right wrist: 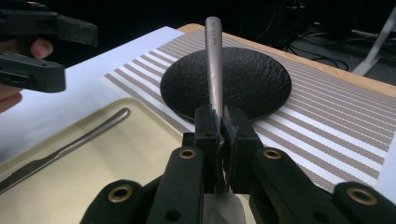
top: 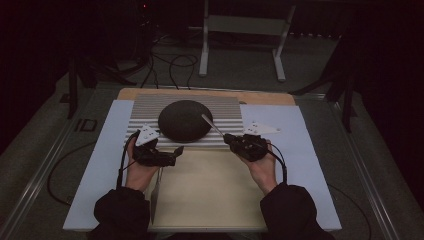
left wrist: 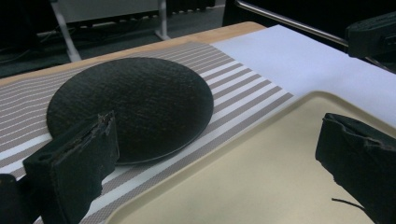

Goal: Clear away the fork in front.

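While a knife (right wrist: 60, 150) lies in the tray (right wrist: 140, 154), right gripper (right wrist: 219, 122) clamps another utensil (right wrist: 213, 60)

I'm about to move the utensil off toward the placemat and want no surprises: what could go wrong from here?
1. The right gripper pinches the metal utensil low down, with a long handle sticking out over the dark round plate; it could pivot or slip in the jaws.
2. That handle may strike the plate if swung low.
3. The open left gripper hovers close by over the beige tray; the two could collide.
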A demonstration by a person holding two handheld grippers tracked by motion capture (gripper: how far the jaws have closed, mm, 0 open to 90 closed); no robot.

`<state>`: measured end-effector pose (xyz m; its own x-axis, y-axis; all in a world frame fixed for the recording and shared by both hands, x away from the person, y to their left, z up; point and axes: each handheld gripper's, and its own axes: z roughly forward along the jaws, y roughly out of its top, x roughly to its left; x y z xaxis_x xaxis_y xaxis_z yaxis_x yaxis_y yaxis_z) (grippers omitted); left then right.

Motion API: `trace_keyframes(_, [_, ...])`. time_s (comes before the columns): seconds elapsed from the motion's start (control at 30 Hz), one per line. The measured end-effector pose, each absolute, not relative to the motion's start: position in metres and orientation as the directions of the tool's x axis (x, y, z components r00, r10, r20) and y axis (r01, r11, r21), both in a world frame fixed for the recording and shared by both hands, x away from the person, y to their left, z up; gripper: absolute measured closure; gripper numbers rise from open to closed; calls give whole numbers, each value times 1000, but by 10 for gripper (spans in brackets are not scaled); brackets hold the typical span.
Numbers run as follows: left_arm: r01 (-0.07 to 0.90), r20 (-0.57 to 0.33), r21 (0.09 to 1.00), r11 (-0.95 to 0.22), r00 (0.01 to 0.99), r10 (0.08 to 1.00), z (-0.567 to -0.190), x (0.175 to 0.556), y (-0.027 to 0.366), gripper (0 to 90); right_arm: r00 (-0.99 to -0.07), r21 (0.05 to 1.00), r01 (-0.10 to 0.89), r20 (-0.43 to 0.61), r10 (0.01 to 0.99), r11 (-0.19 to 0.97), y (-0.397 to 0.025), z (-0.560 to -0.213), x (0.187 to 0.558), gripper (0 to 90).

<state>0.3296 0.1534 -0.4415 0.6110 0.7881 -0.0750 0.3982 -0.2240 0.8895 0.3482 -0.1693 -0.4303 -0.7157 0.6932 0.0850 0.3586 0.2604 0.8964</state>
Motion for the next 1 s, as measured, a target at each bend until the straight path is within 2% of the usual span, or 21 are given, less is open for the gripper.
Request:
trace_keyframes(0.47, [399, -99, 890, -220, 641, 761, -439, 336, 140, 3, -750, 909, 321, 72, 658, 266, -158, -427, 337, 856])
trace_keyframes(1.0, [426, -208, 891, -155, 688, 695, -434, 343, 126, 28, -774, 918, 286, 53, 631, 274, -148, -428, 330, 857])
